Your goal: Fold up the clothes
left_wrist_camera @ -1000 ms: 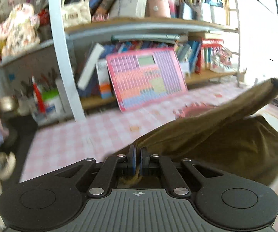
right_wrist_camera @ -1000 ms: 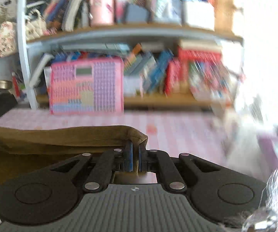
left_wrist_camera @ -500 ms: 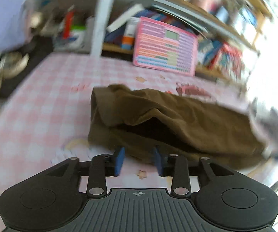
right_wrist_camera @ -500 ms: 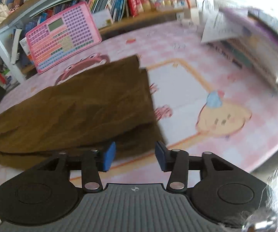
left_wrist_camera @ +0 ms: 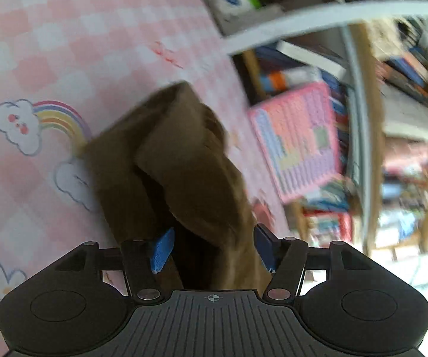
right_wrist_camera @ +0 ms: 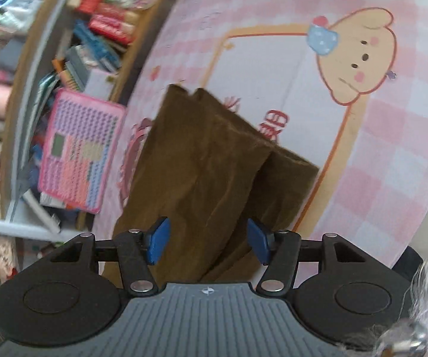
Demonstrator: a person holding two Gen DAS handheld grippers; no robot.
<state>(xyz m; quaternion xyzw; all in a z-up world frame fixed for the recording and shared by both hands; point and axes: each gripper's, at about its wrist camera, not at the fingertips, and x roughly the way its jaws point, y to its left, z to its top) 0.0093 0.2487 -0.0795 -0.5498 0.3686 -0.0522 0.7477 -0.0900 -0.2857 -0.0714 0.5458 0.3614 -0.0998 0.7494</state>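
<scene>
Garment: an olive-brown fabric garment (left_wrist_camera: 184, 172) lies folded in layers on the worktop, one end under each wrist camera; in the right wrist view (right_wrist_camera: 211, 160) two stacked layers show, the upper set back from the lower edge.
Worktop: a pink-and-white checked cloth (left_wrist_camera: 65, 29) with cartoon prints covers it — a rainbow with clouds (left_wrist_camera: 35, 125) beside the garment in the left view, a tan cartoon dog (right_wrist_camera: 359, 56) in the right view.
Left tongs: the left tongs (left_wrist_camera: 212, 248) stand about half open, their jaws having just been opening; the blue pads (left_wrist_camera: 161, 248) sit either side of a raised fold of the garment, and cloth lies between them, with a clear gap at the left pad.
Right tongs: the right tongs (right_wrist_camera: 208, 245) are also about half open, jaws just opened further; the garment's layers lie between the blue pads (right_wrist_camera: 157, 244) — not pressed by them.
Background: a pink toy keyboard panel (right_wrist_camera: 80, 148) leans against a crowded wooden bookshelf (left_wrist_camera: 392, 119) at the worktop's far edge.
</scene>
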